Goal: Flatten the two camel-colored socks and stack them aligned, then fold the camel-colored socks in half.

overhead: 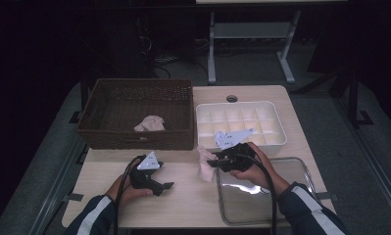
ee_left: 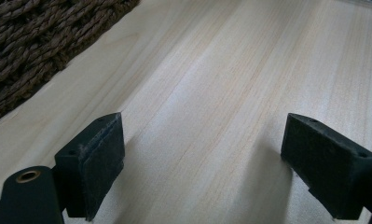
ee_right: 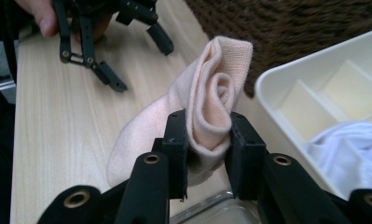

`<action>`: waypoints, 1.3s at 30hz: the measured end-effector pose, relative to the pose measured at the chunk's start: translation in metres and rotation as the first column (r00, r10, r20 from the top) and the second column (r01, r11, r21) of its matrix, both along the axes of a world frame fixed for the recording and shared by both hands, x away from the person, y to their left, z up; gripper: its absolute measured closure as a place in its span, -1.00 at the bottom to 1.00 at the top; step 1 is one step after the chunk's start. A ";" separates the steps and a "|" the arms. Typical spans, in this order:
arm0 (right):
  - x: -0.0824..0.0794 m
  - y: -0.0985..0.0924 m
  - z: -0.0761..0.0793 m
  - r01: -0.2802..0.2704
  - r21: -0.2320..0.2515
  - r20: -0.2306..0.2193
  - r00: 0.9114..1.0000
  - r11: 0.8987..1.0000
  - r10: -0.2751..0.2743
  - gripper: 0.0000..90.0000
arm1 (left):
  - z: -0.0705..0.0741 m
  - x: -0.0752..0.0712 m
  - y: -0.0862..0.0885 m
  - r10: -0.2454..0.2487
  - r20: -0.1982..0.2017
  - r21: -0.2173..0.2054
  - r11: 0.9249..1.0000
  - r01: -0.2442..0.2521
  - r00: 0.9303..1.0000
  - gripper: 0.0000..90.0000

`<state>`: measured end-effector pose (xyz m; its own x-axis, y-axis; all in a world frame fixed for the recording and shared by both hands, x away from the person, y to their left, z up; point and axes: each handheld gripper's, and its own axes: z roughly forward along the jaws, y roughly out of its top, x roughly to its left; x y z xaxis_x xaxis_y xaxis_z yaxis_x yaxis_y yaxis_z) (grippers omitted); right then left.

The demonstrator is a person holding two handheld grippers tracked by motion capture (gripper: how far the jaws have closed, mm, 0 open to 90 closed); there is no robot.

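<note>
pale wood table [overhead: 193, 196] in a dark room, left tongs [ee_left: 207, 168] apart, right tongs [ee_right: 206, 154] clamped on pink cloth [ee_right: 207, 112]

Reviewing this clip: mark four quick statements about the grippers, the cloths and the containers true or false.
1. The right gripper is shut on a pink cloth. True.
2. The left gripper holds a cloth too. False: its jaws are open over bare table.
3. The wicker basket has a cloth in it. True.
4. The white divided tray sits left of the basket. False: it sits to the right.
</note>
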<state>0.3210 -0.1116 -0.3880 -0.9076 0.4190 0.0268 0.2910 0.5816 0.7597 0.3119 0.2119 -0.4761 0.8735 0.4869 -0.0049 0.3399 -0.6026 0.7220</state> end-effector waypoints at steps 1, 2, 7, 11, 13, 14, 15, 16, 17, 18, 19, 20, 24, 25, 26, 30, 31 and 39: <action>0.000 -0.002 0.001 0.004 0.005 0.005 1.000 1.000 -0.004 0.58 | 0.000 0.000 0.000 0.001 0.001 -0.001 1.000 -0.001 1.000 -0.73; 0.001 -0.004 0.003 0.007 0.011 0.008 1.000 1.000 -0.007 0.58 | 0.000 0.000 0.000 0.001 0.001 -0.001 1.000 -0.001 1.000 -0.73; 0.000 -0.012 0.013 0.026 0.043 0.024 0.999 0.999 -0.027 0.58 | 0.000 0.000 0.000 0.001 0.002 -0.003 1.000 -0.001 1.000 -0.73; 0.001 -0.021 0.023 0.046 0.066 0.042 0.998 0.997 -0.048 0.58 | 0.000 0.000 0.000 0.002 -0.001 -0.007 1.000 -0.002 1.000 -0.73; 0.003 -0.027 0.026 0.065 0.075 0.049 0.996 0.995 -0.069 0.58 | 0.000 0.000 0.000 0.002 -0.001 -0.006 1.000 -0.002 1.000 -0.73; 0.004 -0.030 0.027 0.071 0.080 0.049 0.996 0.994 -0.075 0.58 | 0.000 0.000 0.000 0.002 -0.002 -0.006 1.000 -0.002 1.000 -0.73; 0.005 -0.034 0.029 0.087 0.085 0.052 0.994 0.993 -0.092 0.58 | 0.000 0.000 0.000 0.002 -0.001 -0.006 1.000 -0.002 1.000 -0.73; 0.006 -0.038 0.031 0.100 0.088 0.056 0.993 0.991 -0.105 0.58 | 0.000 0.000 0.000 0.002 -0.002 -0.006 1.000 -0.002 1.000 -0.73; 0.008 -0.040 0.033 0.109 0.094 0.061 0.992 0.990 -0.115 0.58 | 0.000 0.000 0.000 0.000 -0.001 -0.005 1.000 0.000 1.000 -0.73; 0.009 -0.045 0.035 0.127 0.100 0.061 0.989 0.987 -0.133 0.58 | 0.000 0.000 0.000 0.000 -0.001 -0.005 1.000 0.000 1.000 -0.73; 0.011 -0.048 0.036 0.135 0.102 0.072 0.987 0.986 -0.143 0.58 | 0.000 0.001 0.000 -0.002 0.000 -0.004 1.000 0.002 1.000 -0.73; 0.012 -0.052 0.039 0.151 0.109 0.072 0.985 0.983 -0.159 0.58 | 0.000 0.001 0.000 -0.003 0.002 -0.003 1.000 0.003 1.000 -0.73; 0.019 -0.066 0.043 0.201 0.116 0.088 0.973 0.973 -0.211 0.58 | 0.000 0.001 0.000 -0.001 0.003 -0.006 1.000 0.001 1.000 -0.73; 0.020 -0.069 0.044 0.213 0.121 0.086 0.971 0.970 -0.224 0.58 | 0.000 0.001 0.000 -0.001 0.003 -0.006 1.000 0.001 1.000 -0.73; 0.021 -0.071 0.044 0.220 0.120 0.087 0.969 0.968 -0.230 0.58 | -0.001 0.001 0.000 -0.001 0.005 -0.007 1.000 0.001 1.000 -0.73; 0.026 -0.083 0.044 0.264 0.119 0.090 0.957 0.957 -0.275 0.58 | 0.000 0.001 0.000 -0.002 0.003 -0.004 1.000 0.002 1.000 -0.73; 0.028 -0.087 0.044 0.274 0.117 0.089 0.955 0.955 -0.284 0.58 | 0.000 0.001 0.000 -0.002 0.003 -0.004 1.000 0.002 1.000 -0.73; 0.037 -0.106 0.042 0.347 0.106 0.098 0.929 0.932 -0.357 0.58 | -0.001 0.001 0.000 -0.002 0.005 -0.005 1.000 0.002 1.000 -0.73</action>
<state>0.3581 -0.2177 -0.3464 -0.7013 0.7126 -0.0181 0.3737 0.3892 0.8419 0.3127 0.2115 -0.4766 0.8744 0.4851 -0.0034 0.3354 -0.5995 0.7267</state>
